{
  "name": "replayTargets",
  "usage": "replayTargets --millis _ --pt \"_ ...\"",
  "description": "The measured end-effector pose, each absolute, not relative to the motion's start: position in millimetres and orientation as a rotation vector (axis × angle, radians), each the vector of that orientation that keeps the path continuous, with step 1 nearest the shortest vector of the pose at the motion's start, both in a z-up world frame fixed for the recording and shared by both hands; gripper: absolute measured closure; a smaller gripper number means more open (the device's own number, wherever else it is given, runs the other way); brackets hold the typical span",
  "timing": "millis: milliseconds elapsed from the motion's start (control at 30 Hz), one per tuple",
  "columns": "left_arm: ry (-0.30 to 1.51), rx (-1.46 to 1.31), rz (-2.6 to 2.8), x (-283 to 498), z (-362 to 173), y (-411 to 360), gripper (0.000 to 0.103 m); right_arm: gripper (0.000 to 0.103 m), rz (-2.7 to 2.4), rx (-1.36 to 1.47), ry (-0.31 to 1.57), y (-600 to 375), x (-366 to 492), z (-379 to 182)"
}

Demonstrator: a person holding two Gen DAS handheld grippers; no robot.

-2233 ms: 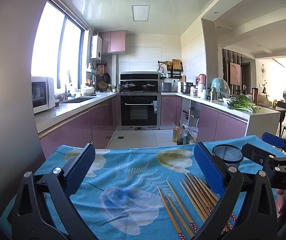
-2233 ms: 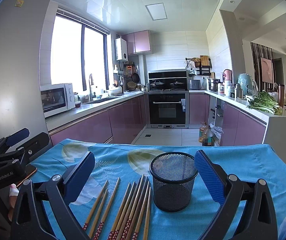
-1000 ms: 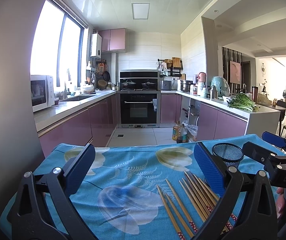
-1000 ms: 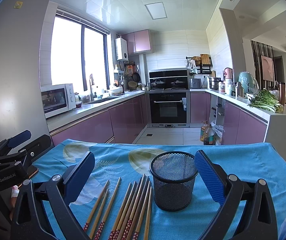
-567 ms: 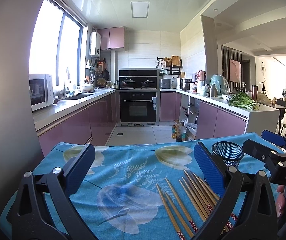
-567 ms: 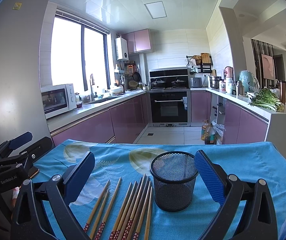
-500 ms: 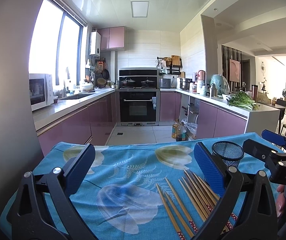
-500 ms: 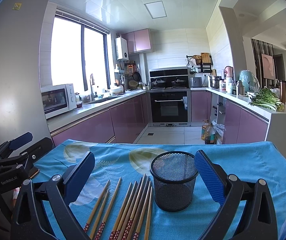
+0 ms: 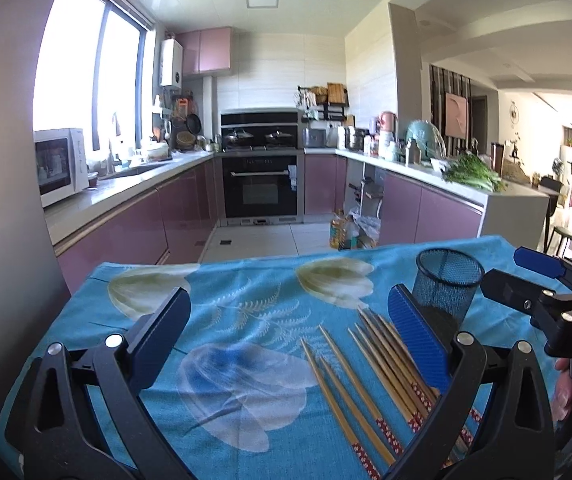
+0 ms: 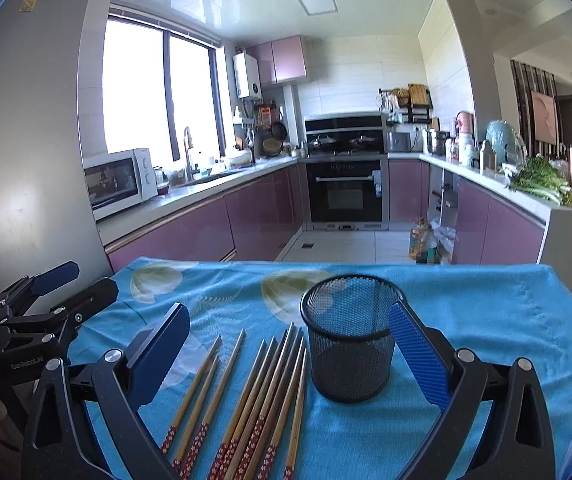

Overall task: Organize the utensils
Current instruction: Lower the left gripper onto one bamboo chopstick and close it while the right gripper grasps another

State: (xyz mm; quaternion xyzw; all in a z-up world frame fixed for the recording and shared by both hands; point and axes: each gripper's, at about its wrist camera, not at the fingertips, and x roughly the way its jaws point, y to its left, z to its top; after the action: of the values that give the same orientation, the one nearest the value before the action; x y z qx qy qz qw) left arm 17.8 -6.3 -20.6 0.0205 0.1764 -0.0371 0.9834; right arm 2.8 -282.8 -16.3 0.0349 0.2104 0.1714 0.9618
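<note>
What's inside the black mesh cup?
Nothing that shows: the cup looks empty, and through its mesh only the blue cloth appears. The chopsticks all lie on the cloth beside it. Its very bottom is hidden.

The right gripper, seen from the left wrist view, carries the pale letters "DAS" on its black body. The left gripper, seen from the right wrist view, reads "GenRobot.AI" in white. Fridge stickers are too small to read.

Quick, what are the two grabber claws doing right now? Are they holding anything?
Left gripper: open, holding nothing, above the blue cloth.
Right gripper: open, holding nothing, with the chopsticks and mesh cup lying between its fingers in view.
</note>
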Motion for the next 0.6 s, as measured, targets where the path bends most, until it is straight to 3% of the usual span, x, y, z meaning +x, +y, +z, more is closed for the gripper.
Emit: replayTargets --millis 67,133,300,600 --pt "0.401 0.05 -0.096 24 -29 -7 0.006 0.007 0.352 0.066 0.467 -285 6 -23" --pt "0.458 0.06 -0.108 33 -39 -8 0.013 0.011 0.347 0.039 0.534 -283 12 -34" --pt "0.591 0.076 -0.151 52 -67 -10 0.027 0.035 0.357 -0.011 0.697 -279 27 -63" --pt "0.77 0.089 -0.243 79 -114 -17 0.048 0.06 0.363 -0.063 0.85 -271 45 -92"
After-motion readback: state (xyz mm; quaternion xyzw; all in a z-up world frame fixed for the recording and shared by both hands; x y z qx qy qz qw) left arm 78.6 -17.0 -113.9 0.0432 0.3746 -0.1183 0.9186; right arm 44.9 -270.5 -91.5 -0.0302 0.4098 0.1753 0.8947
